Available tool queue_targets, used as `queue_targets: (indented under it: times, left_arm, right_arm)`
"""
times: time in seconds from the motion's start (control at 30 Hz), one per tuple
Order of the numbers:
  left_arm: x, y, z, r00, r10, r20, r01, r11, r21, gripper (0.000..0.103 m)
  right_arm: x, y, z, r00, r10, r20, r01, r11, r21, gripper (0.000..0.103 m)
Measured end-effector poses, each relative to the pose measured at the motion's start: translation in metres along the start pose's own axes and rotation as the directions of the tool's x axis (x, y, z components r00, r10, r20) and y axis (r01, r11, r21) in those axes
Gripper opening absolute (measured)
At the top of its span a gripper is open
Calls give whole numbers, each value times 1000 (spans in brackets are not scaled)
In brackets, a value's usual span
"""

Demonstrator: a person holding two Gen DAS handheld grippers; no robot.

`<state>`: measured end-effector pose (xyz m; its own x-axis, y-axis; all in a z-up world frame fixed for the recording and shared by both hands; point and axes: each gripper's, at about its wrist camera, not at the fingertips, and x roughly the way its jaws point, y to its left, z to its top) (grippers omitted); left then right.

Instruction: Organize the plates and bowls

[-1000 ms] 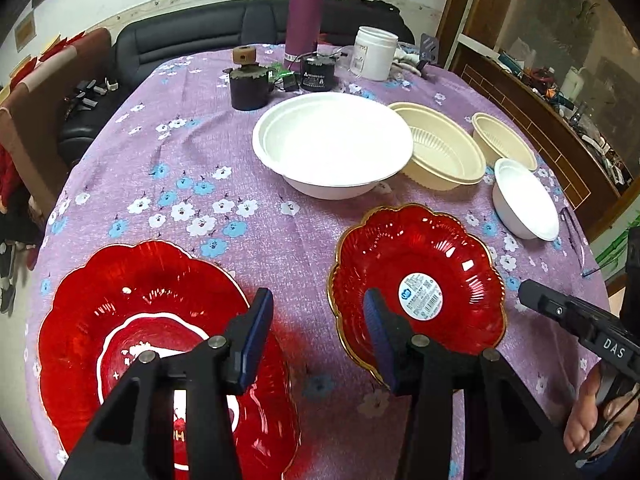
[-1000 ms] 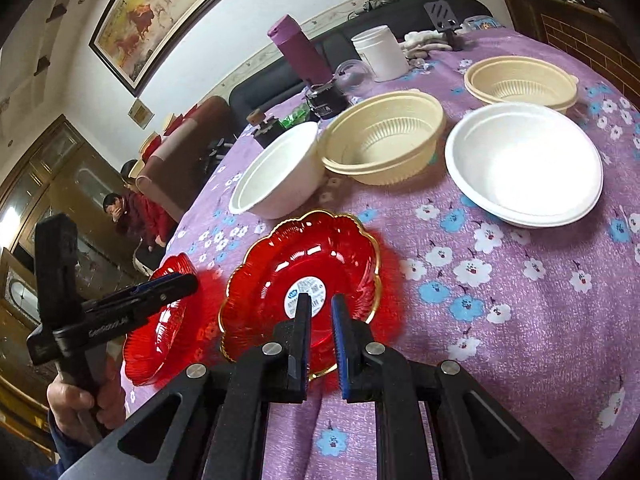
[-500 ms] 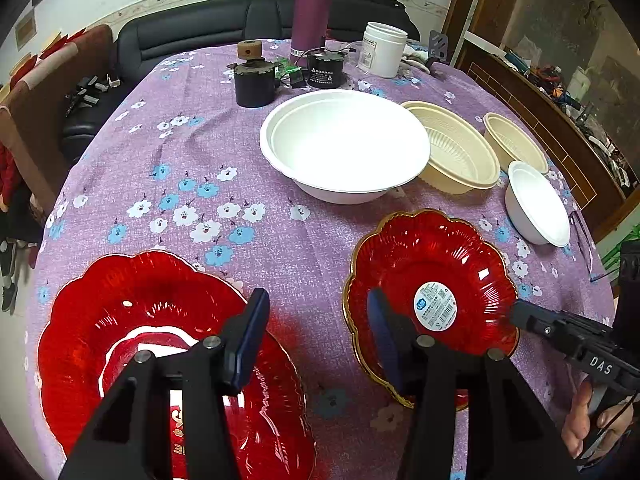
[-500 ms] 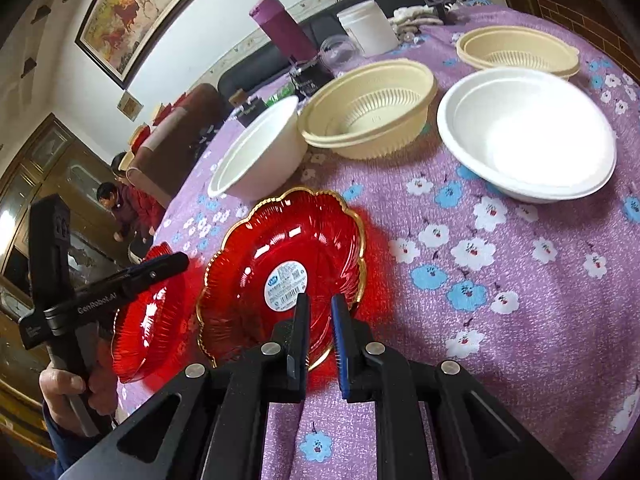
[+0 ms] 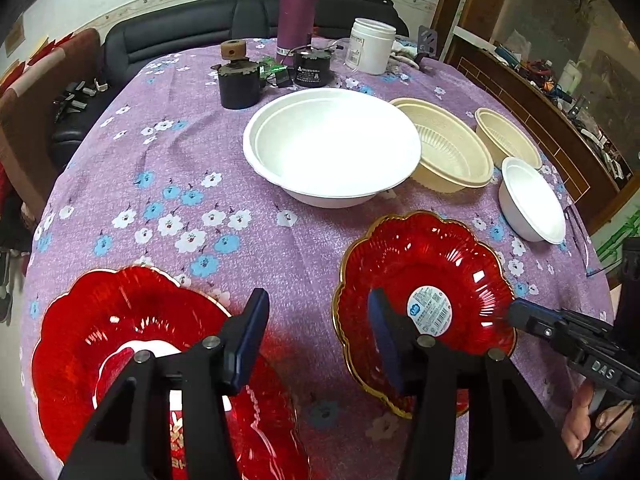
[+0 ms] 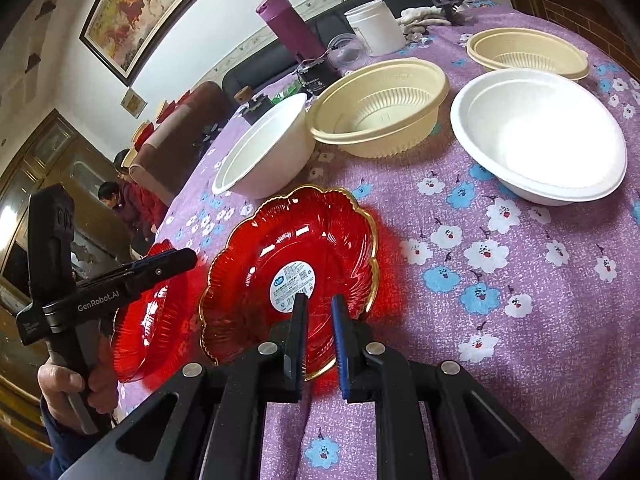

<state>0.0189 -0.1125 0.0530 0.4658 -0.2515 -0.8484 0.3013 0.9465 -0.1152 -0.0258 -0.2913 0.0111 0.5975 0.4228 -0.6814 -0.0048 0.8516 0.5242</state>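
Two red scalloped glass plates lie on the purple flowered tablecloth: a small gold-rimmed one with a sticker [image 5: 428,300] [image 6: 296,264] and a larger one [image 5: 132,344] [image 6: 150,316] at the near left. My left gripper [image 5: 316,332] is open wide and empty above the cloth between them. My right gripper [image 6: 320,320] stands with jaws a narrow gap apart, straddling the small plate's near rim; it shows in the left wrist view [image 5: 532,320]. Behind are a large white bowl [image 5: 332,148] [image 6: 264,152], a large beige bowl [image 5: 448,152] [image 6: 380,108], a small beige bowl [image 5: 508,136] [image 6: 528,54] and a small white bowl [image 5: 532,200] [image 6: 540,132].
At the table's far end stand a purple flask [image 5: 298,4], a white jar [image 5: 370,46], a dark mug [image 5: 238,82] and a black round device [image 5: 314,66]. A black sofa [image 5: 180,36] lies beyond. A wooden cabinet [image 5: 540,92] runs along the right. A person [image 6: 120,204] sits far left.
Both grippers moved forward toward the small red plate. My right gripper's jaws opened slightly and now straddle its near rim. The left gripper stayed open.
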Motion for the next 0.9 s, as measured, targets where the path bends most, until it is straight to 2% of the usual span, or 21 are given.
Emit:
queue_targets:
  times: [0.2,0.43,0.6,0.67,0.9]
  left_arm:
    - [12,-8,4,999,-25,-21,25,999,19,49]
    - [29,-14,8,999,12,-52,-10,999,40,27]
    - [41,-17,14,997,22,-77,-18,999,48,25]
    - [44,-18,13,996,12,-89,-8,999,47,15]
    - [43,-21,9,996,14,-86,-9,998,54,15]
  right_arm:
    - [-7,1,-1,1000,-8,3,8,1000,-10,13]
    - [-10,-5,1,1000,-13,6,13,1000,16,13]
    - [-10,-13,3,1000,-7,-1,7,999,50,13]
    - [-9,-15,3,1000,4,-4,-4,998,64,13]
    - [-15,-17,5,1000,7,13,-8,997,79,13]
